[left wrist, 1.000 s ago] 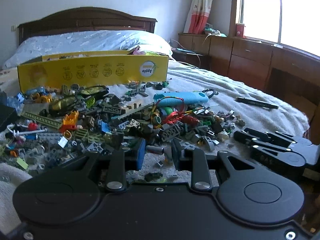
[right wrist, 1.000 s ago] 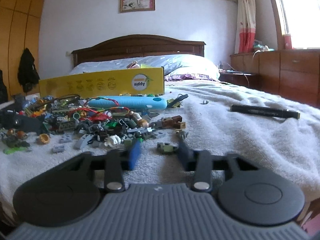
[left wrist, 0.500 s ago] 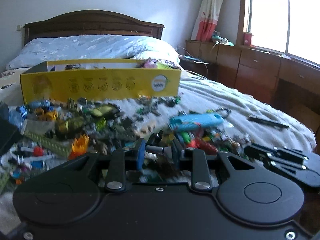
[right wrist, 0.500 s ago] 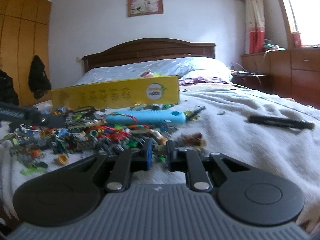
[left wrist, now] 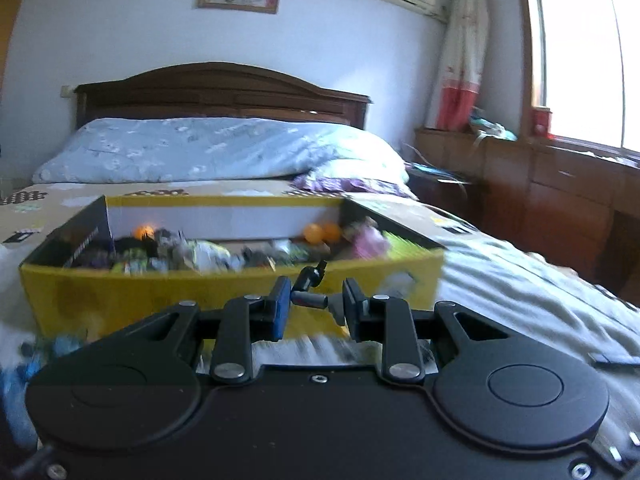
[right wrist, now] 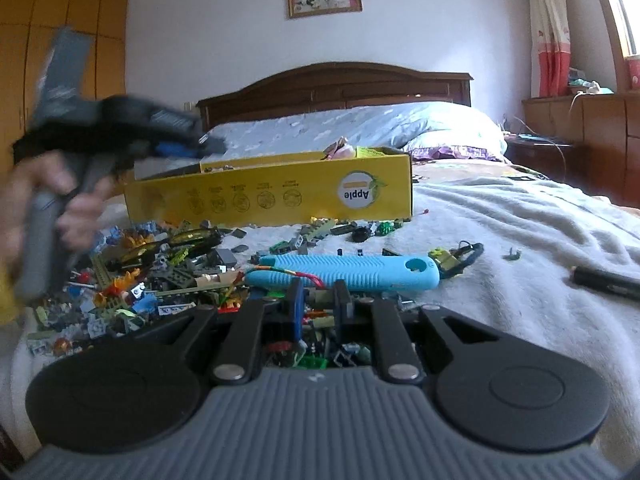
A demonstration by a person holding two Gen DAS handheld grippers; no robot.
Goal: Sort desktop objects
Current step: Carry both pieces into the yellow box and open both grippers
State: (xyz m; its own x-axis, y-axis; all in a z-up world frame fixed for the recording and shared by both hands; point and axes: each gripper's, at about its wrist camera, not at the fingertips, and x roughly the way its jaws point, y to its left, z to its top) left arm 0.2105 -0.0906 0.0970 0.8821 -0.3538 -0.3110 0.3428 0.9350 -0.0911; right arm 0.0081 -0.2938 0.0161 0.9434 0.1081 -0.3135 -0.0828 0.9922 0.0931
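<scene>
My left gripper [left wrist: 313, 307] is shut on a small dark grey toy part [left wrist: 308, 295] and holds it in the air just in front of the yellow cardboard box [left wrist: 224, 294], which has several toys inside. In the right wrist view the left gripper [right wrist: 120, 128] shows blurred, high at the left near the box [right wrist: 272, 196]. My right gripper [right wrist: 317, 307] is shut on a small brown piece [right wrist: 318, 297], low over the pile of loose bricks [right wrist: 160, 276] on the bed.
A light blue ribbed handle [right wrist: 348, 272] lies across the pile. A black marker [right wrist: 604, 280] lies on the white blanket at the right. The headboard [right wrist: 332, 84], pillows and wooden cabinets [left wrist: 560, 196] stand behind.
My left gripper closed on the toy part, lifted it off the pile and carried it up to the yellow box. My right gripper closed on a small piece and rose slightly.
</scene>
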